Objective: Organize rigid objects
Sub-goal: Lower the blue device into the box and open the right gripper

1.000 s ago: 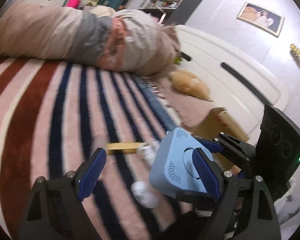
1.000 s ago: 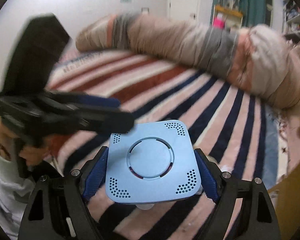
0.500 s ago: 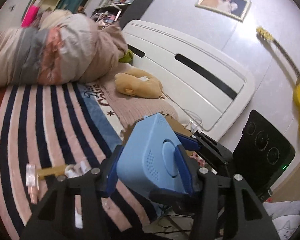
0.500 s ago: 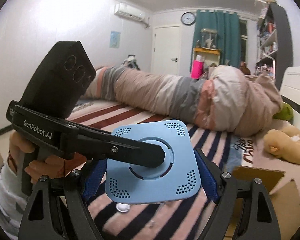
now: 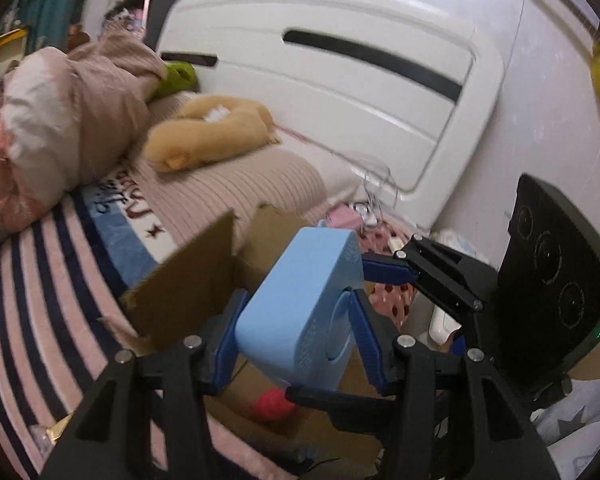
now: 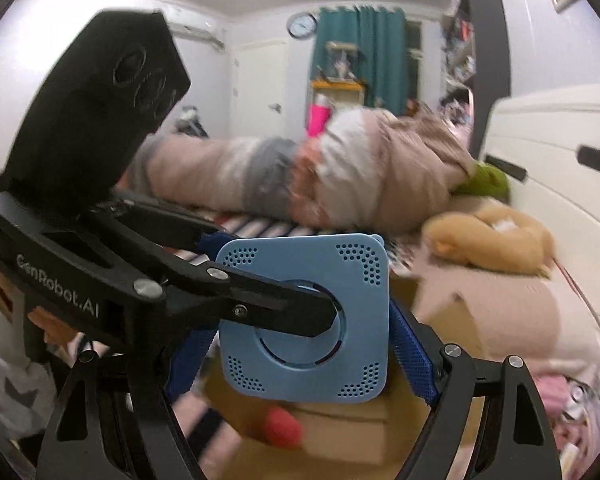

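Observation:
A light blue square device with perforated corners and a round centre hangs above an open cardboard box. My left gripper is shut on its flat faces. My right gripper grips its two side edges, and the device fills the middle of the right wrist view. A red object lies inside the box; it also shows in the right wrist view under the device. The box sits on the striped bed.
A tan plush toy lies on a ribbed pink pillow beyond the box. A rolled duvet lies across the striped bedspread. The white headboard stands behind. Small items lie on the bedspread at lower left.
Both grippers have carried the blue device from above the striped bedspread toward the headboard end, and it now hangs over the open cardboard box. The left gripper has closed onto the device.

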`<state>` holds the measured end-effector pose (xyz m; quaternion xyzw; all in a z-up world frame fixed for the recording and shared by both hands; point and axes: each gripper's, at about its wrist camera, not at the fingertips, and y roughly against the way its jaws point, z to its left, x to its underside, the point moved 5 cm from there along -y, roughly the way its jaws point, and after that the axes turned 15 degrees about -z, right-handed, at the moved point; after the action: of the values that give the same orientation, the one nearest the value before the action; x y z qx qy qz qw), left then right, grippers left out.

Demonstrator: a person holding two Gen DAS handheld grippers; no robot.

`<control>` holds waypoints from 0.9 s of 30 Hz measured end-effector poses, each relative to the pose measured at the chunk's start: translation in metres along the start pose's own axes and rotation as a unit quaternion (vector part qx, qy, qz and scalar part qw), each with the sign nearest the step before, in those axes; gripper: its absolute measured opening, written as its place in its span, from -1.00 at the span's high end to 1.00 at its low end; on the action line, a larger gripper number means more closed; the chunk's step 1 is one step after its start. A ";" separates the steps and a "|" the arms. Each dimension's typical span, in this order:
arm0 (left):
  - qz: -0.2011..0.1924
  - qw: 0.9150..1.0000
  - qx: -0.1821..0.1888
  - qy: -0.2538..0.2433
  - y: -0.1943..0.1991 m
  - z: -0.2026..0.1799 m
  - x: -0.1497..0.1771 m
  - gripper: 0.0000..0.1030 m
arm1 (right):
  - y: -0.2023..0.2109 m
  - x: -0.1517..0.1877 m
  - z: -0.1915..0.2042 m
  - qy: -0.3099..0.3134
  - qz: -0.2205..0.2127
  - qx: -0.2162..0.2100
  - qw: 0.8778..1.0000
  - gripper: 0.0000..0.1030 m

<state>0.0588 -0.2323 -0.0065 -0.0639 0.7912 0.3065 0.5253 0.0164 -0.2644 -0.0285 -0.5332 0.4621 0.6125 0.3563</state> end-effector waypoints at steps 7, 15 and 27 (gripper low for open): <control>0.055 0.998 -0.006 -0.010 -0.040 -0.006 0.020 0.07 | -0.007 0.035 -0.029 -0.009 0.067 0.018 0.998 -0.57; 0.073 0.997 -0.007 -0.018 -0.047 -0.011 0.029 0.07 | -0.011 0.051 -0.028 0.001 0.099 0.044 0.994 -0.57; -0.022 0.996 -0.081 0.005 0.047 0.032 0.010 -0.33 | 0.003 0.029 -0.008 0.001 0.078 0.044 0.996 -0.57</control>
<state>0.0604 -0.1747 -0.0041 -0.1249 0.7647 0.3580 0.5209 0.0114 -0.2743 -0.0568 -0.4802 0.5288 0.6171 0.3301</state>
